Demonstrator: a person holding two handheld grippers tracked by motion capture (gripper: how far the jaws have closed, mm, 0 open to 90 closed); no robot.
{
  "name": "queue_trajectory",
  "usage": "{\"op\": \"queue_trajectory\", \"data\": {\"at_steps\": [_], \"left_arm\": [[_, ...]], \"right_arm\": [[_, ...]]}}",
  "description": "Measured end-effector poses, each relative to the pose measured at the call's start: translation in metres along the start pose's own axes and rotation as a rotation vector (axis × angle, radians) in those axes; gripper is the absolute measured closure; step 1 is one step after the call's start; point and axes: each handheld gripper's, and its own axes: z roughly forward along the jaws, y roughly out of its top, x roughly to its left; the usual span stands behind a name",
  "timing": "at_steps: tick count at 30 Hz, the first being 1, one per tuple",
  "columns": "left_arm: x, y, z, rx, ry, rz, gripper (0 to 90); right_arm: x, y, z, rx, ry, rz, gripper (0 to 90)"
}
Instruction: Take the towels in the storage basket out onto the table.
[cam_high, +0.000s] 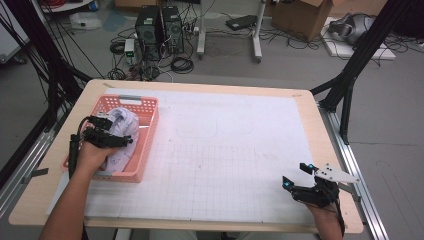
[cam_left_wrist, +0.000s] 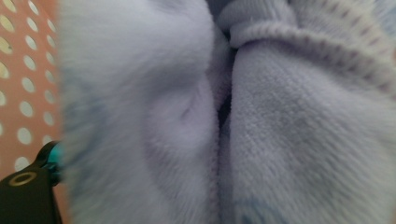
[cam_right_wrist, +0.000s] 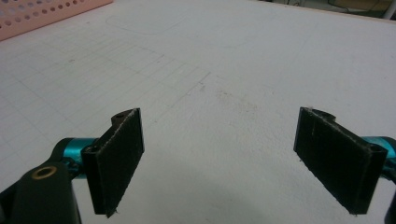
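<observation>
Fleece cloth (cam_high: 121, 131) inside pink basket (cam_high: 148, 131); left gripper (cam_high: 116, 141) grip unclear; right gripper (cam_high: 298, 176) wide.

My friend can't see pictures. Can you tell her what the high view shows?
A person's left gripper reaches into a pink basket at the left of a white gridded table mat, pressing into a pale lavender fluffy cloth bundled inside. The right gripper rests open over the mat's near right corner, holding nothing.

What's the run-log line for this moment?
left gripper: in basket, pressed into cloth, grip unclear | right gripper: open, empty, over mat | cloth: bunched in basket
</observation>
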Motion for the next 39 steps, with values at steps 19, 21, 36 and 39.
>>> {"op": "queue_trajectory", "data": {"at_steps": [19,21,36,39], "left_arm": [[0.009,0.001,-0.006,-0.035,-0.004,-0.071,50.9],[0.011,0.001,-0.01,-0.068,-0.015,-0.095,52.1],[0.013,-0.004,-0.056,-0.457,-0.12,-0.131,52.0],[0.014,-0.005,-0.064,-0.512,-0.13,-0.138,52.0]], "right_arm": [[-0.006,-0.003,0.0,-0.003,-0.001,0.025,14.7],[-0.007,-0.003,0.0,-0.007,0.0,0.031,14.8],[-0.005,-0.002,-0.002,-0.012,0.01,0.019,14.7],[-0.003,-0.001,-0.004,-0.015,0.004,0.017,14.7]]}}
